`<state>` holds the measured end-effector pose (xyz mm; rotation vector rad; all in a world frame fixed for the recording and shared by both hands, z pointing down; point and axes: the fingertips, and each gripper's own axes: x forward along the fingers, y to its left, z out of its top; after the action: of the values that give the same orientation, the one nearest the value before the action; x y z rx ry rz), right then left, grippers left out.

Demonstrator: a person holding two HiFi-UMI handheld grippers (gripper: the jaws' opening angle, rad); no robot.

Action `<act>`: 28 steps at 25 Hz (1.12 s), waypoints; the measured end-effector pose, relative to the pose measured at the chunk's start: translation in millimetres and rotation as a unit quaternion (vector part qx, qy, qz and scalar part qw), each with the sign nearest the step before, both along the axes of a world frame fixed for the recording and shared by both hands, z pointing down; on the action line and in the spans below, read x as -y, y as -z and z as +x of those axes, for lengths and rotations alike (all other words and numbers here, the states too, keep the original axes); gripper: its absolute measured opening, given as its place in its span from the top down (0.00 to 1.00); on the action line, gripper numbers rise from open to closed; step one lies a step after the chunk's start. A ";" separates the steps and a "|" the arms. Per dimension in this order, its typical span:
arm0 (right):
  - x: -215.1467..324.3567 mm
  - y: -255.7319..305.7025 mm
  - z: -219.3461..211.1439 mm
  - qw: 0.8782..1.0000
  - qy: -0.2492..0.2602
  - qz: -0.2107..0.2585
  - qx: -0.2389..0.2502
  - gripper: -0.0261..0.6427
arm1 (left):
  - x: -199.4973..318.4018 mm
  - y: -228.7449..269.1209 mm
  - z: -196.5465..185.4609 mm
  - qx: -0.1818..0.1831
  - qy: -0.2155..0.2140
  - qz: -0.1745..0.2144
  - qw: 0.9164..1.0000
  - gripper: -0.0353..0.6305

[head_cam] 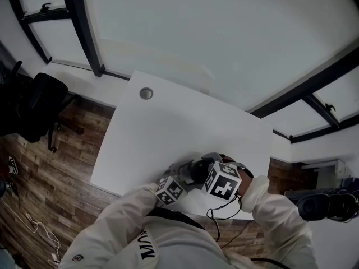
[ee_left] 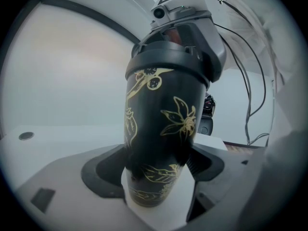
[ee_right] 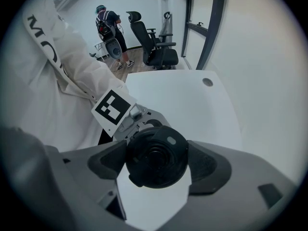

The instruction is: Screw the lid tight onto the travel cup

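Note:
A black travel cup (ee_left: 159, 129) with gold flower drawings stands tilted between my left gripper's (ee_left: 156, 170) jaws, which are shut on its lower body. Its black lid (ee_left: 166, 64) sits on the cup's top. In the right gripper view I look down on that lid (ee_right: 156, 155), and my right gripper (ee_right: 157, 163) is shut on it from both sides. In the head view both grippers meet over the white table's (head_cam: 179, 122) near edge, the left marker cube (head_cam: 170, 189) beside the right marker cube (head_cam: 222, 181), with the cup (head_cam: 197, 170) mostly hidden between them.
The table has a round cable hole (head_cam: 146, 93) at its far left corner. A black office chair (head_cam: 33, 105) stands on the wood floor to the left. A person (ee_right: 108, 28) stands by another chair (ee_right: 154, 47) beyond the table. Cables (ee_left: 250, 81) hang from the right gripper.

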<state>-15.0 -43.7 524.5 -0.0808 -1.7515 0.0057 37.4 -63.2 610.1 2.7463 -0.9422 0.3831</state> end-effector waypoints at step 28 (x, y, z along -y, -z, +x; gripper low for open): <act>3.3 17.3 26.1 0.930 -0.123 0.008 0.346 0.37 | -0.8 -13.1 4.5 0.028 -0.015 -0.015 0.999 0.36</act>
<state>11.1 -47.0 507.2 0.1719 -2.4592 0.1648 41.9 -62.4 623.2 2.7385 -0.9025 0.4761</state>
